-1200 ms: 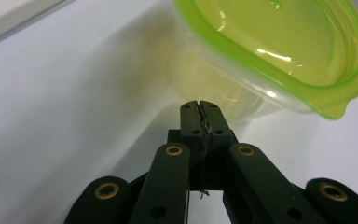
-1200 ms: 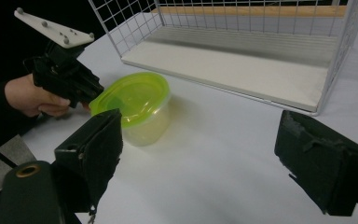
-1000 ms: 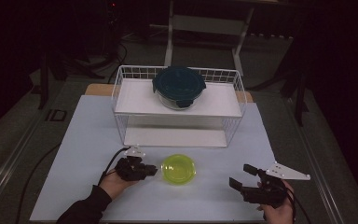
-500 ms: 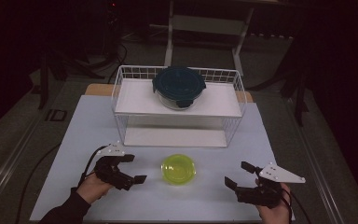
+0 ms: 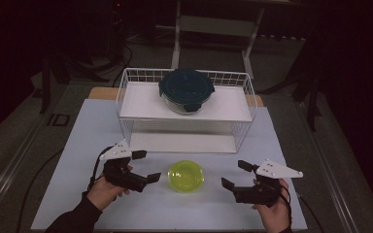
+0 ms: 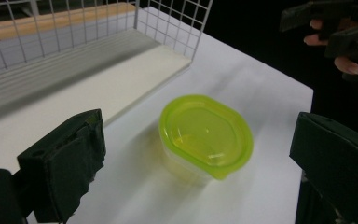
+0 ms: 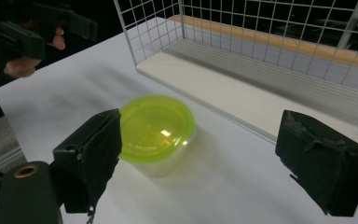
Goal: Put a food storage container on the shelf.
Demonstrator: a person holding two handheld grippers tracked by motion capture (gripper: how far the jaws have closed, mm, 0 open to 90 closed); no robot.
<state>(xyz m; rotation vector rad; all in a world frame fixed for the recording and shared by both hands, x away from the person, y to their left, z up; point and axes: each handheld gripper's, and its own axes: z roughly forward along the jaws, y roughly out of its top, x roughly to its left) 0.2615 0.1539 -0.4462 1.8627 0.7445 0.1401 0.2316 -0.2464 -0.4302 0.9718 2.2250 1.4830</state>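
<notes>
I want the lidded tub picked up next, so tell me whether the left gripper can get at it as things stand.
Probably yes. The left gripper stands open beside the small yellow-green lidded plastic tub, with bare white tabletop between them. The white wire shelf rack sits behind the tub, off that path.

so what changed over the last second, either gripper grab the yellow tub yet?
No grab. The left gripper pulled back left, then came in toward the yellow-green container again, jaws open. The right gripper drifted slightly left toward it, also open. The container, the wire rack and the dark-lidded bowl stayed put.
</notes>
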